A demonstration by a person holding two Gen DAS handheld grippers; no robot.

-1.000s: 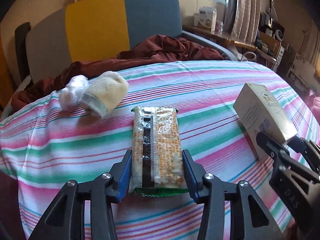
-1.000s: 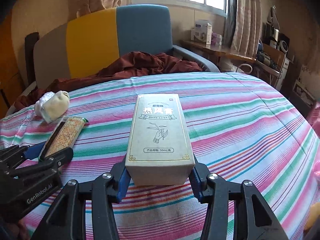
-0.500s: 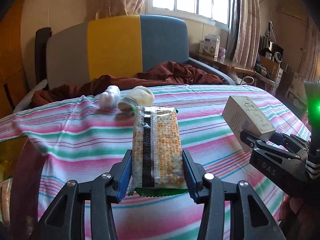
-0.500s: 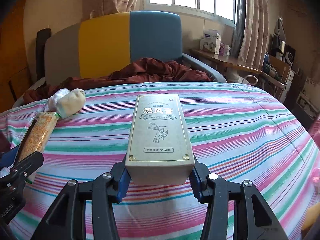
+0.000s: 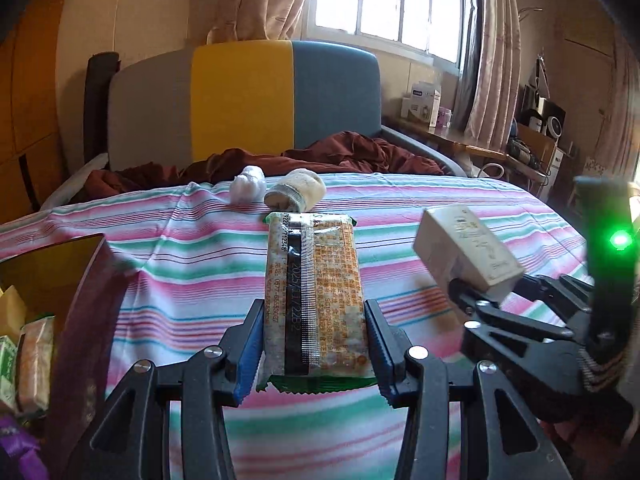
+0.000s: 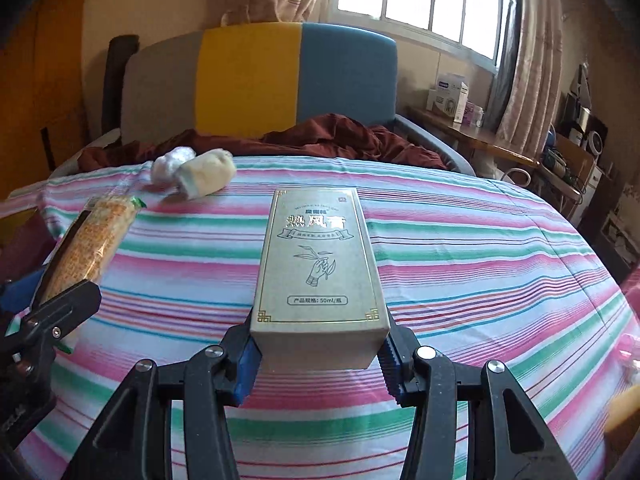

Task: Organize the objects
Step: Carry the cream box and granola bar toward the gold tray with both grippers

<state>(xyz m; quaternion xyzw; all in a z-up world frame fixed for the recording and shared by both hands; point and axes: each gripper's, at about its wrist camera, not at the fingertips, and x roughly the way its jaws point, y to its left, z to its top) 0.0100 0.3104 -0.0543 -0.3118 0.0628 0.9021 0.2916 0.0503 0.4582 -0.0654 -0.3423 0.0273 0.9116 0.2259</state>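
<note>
My left gripper (image 5: pixel 316 354) is shut on a long cracker packet (image 5: pixel 314 300) with orange print and a black seam, held above the striped bedcover (image 5: pixel 200 280). My right gripper (image 6: pixel 320 354) is shut on a pale gold box (image 6: pixel 320 264) with Chinese lettering, also held above the cover. The box (image 5: pixel 466 250) and right gripper (image 5: pixel 480 300) show at the right of the left wrist view. The packet (image 6: pixel 92 240) shows at the left of the right wrist view. A rolled cream sock (image 5: pixel 296 194) and a white wad (image 5: pixel 248 186) lie at the far edge.
A dark container (image 5: pixel 80 300) with several snack packets (image 5: pixel 36 356) stands at the lower left of the left wrist view. A grey, yellow and blue sofa (image 5: pixel 244 96) with a maroon cloth (image 5: pixel 340 154) stands behind the bed. A cluttered desk (image 6: pixel 480 136) is at the right.
Both grippers have lifted and pulled back with their objects. The left gripper has moved left, so the container with snack packets has come into view.
</note>
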